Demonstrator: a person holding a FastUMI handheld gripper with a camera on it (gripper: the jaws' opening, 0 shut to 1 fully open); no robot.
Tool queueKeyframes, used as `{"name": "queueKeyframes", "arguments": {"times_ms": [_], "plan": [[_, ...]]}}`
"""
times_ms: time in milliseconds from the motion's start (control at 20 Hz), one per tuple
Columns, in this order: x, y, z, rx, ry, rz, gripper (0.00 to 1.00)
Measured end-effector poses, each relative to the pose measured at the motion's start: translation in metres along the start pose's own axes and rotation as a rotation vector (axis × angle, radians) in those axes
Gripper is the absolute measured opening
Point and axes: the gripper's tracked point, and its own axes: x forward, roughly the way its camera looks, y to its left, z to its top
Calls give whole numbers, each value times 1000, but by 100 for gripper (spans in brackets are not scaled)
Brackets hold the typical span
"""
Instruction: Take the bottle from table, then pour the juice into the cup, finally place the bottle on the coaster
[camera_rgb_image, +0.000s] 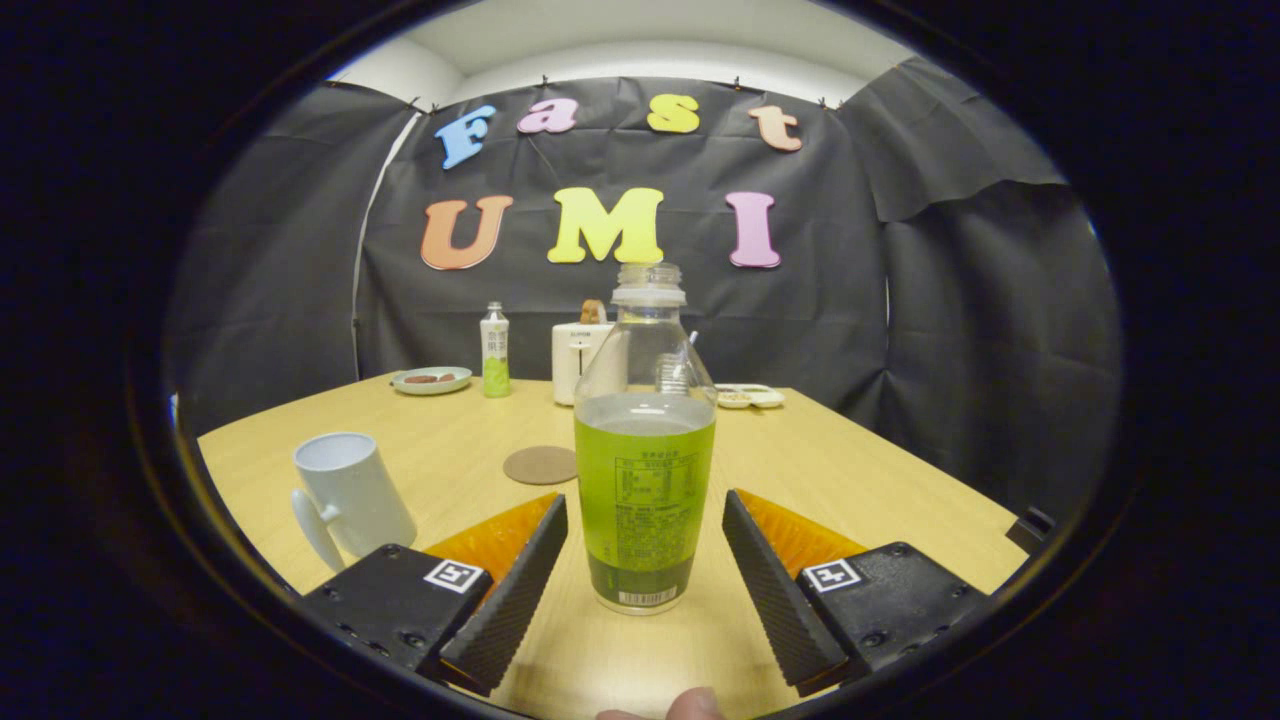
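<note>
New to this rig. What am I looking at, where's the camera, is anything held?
It is a hand-held two-finger gripper, not a robot arm; a fingertip shows at the bottom. The fisheye camera rides on it and looks forward along the jaws. They stand open on either side of the juice bottle, which is uncapped and about half full of green juice; nothing is held. On the wooden table: a white cup beside one jaw, a round coaster beyond it, and further back a small bottle, a toaster and two plates.
</note>
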Motion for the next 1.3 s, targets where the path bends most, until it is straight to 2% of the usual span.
{"name": "queueKeyframes", "arguments": {"times_ms": [300,400,550,750,1150,1300], "plan": [[16,0,6,54,-7,15,100],[20,1,8,64,-4,12,97],[23,5,5,57,11,2,86],[20,14,7,43,16,19,81],[16,41,41,-185,-32,62,77],[29,45,41,-372,26,59,77]]}}
